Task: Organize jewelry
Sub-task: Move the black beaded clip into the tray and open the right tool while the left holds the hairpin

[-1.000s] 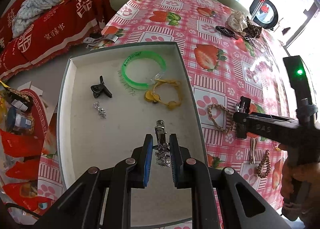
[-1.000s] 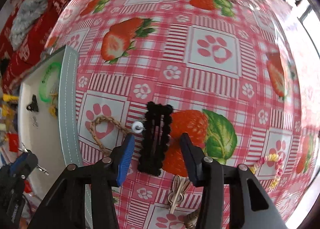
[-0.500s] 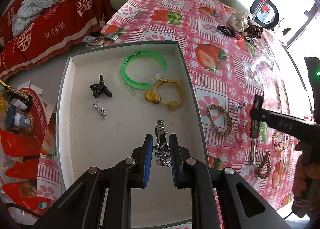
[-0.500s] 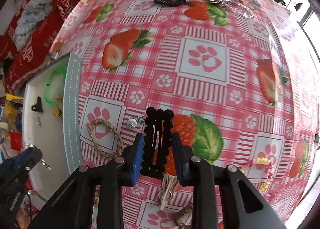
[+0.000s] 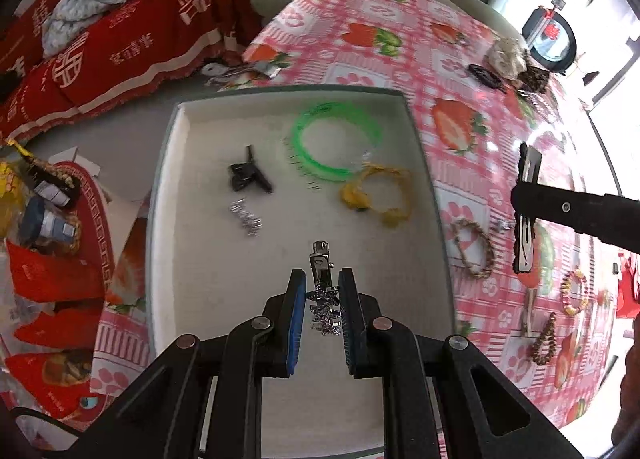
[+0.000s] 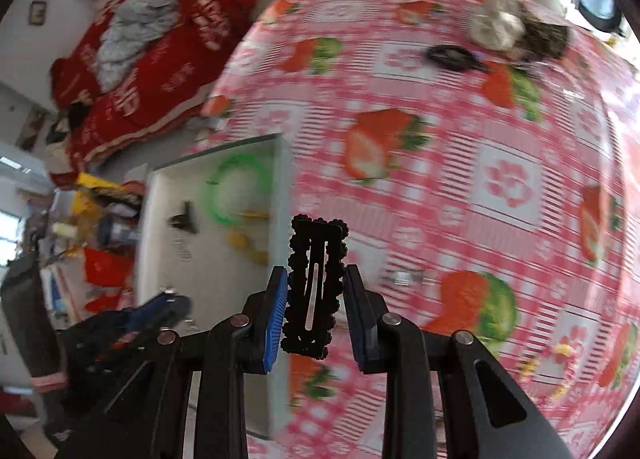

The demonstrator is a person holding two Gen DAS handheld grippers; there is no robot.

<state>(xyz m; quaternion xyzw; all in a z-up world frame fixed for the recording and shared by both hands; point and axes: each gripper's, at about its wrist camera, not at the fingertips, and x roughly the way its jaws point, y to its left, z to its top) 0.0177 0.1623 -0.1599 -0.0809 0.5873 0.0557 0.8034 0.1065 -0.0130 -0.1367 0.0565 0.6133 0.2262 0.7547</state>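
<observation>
1. Two clips are in my tongs: my left gripper point(image 5: 322, 309) is clamped on a silver rhinestone clip point(image 5: 323, 287) above the white tray point(image 5: 160, 243), and my right gripper point(image 6: 315, 309) pinches a black snap clip point(image 6: 314, 287), lifted off the strawberry tablecloth point(image 6: 500, 179).
2. I judge the step in hand is carrying the black snap clip over the tray's rim.
3. To do it well, I keep my squeeze even, clear the wall, and set it on bare floor away from the green bangle point(image 5: 336, 147) and yellow hair tie point(image 5: 378, 195).
</observation>
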